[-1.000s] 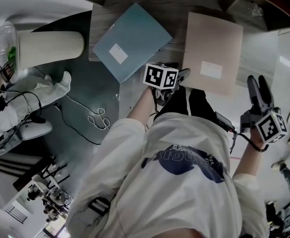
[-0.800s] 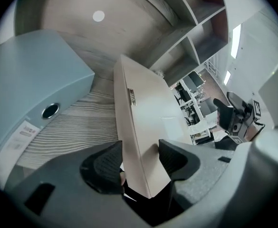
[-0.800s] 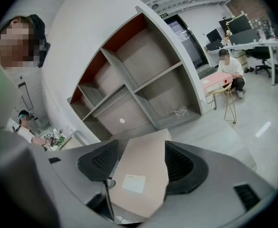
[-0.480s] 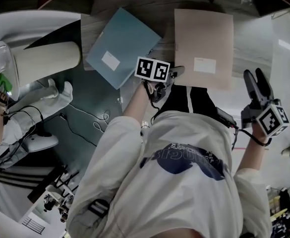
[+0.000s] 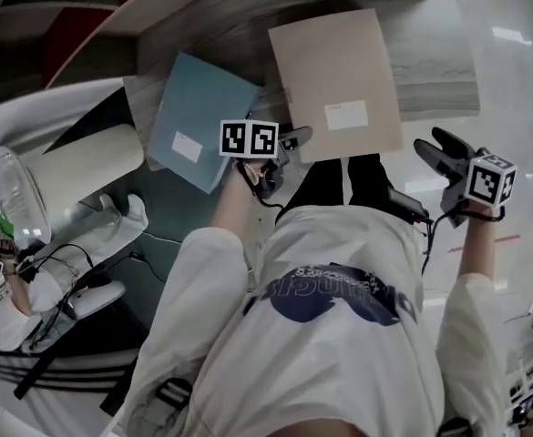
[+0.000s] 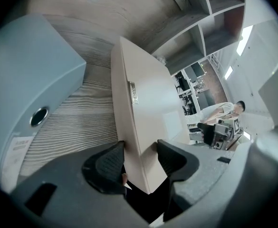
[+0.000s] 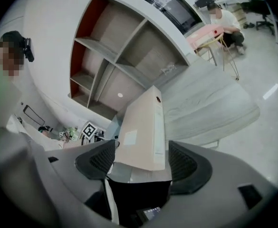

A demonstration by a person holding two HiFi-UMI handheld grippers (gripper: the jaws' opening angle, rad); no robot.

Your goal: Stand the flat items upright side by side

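Two flat binders lie on the wooden table [image 5: 430, 89]: a beige binder [image 5: 339, 80] and, to its left, a blue binder [image 5: 193, 126]. The beige one overhangs the table's near edge. My left gripper [image 5: 295, 137] sits at its near left corner. In the left gripper view the jaws [image 6: 139, 151] have just been closing and now clamp the beige binder [image 6: 143, 108], one pad on each face. My right gripper [image 5: 430, 142] hangs to the right of that binder, apart from it. Its jaws [image 7: 141, 158] have just been opening and hold nothing; the beige binder [image 7: 141, 132] lies ahead.
A cream roll [image 5: 84, 167] lies left of the table, with cables [image 5: 148, 244] on the floor below. Open shelves [image 7: 105, 70] stand behind the table. A seated person [image 5: 2, 289] is at the far left and another [image 7: 222, 15] sits at a distant desk.
The right gripper has come down and tilted left toward the beige binder. The left gripper stays at that binder's near left corner. The head view has swung, so both binders sit lower and further left.
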